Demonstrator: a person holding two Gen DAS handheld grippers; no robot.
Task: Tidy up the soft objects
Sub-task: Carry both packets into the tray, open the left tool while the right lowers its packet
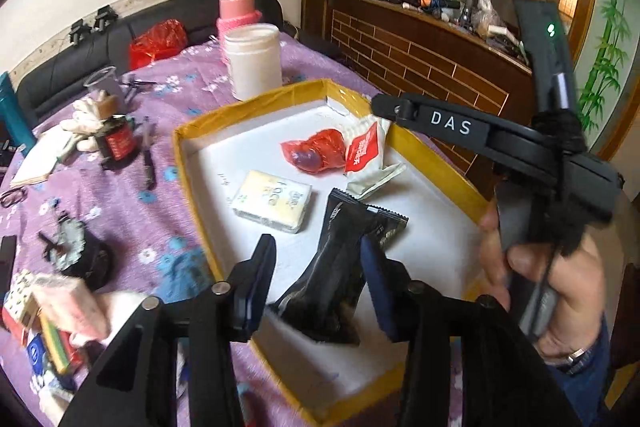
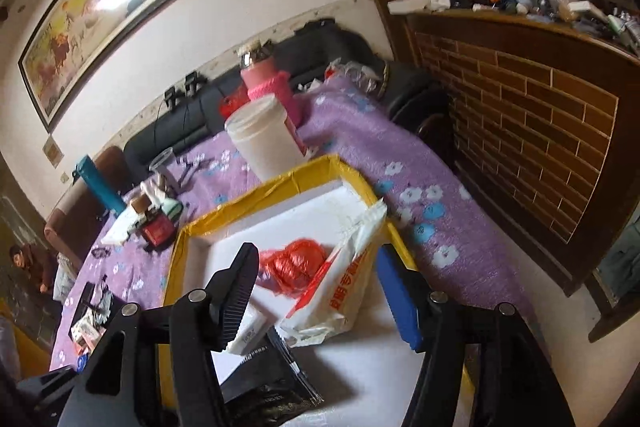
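A shallow box with a yellow rim [image 1: 280, 95] and a white floor holds the soft items. In the left wrist view a black foil packet [image 1: 336, 263] lies on the floor between the fingers of my left gripper [image 1: 316, 243]. The gripper is open, with a gap at its left pad. Behind it lie a pale yellow tissue pack [image 1: 274, 205], a red plastic bag [image 1: 316, 151] and a white-and-red pouch [image 1: 362, 147]. My right gripper [image 2: 316, 263] is open around that white-and-red pouch [image 2: 340, 287], which leans on the box rim [image 2: 280, 187], beside the red bag [image 2: 292, 261].
The box sits on a purple flowered cloth [image 1: 120, 195]. A white jar [image 1: 254, 63] and a pink-sleeved bottle [image 1: 238, 7] stand behind it. A dark bottle, gloves, pens and small boxes lie to the left. A person's hand [image 1: 560, 299] holds the right tool. A brick-patterned wooden counter [image 2: 540, 131] is on the right.
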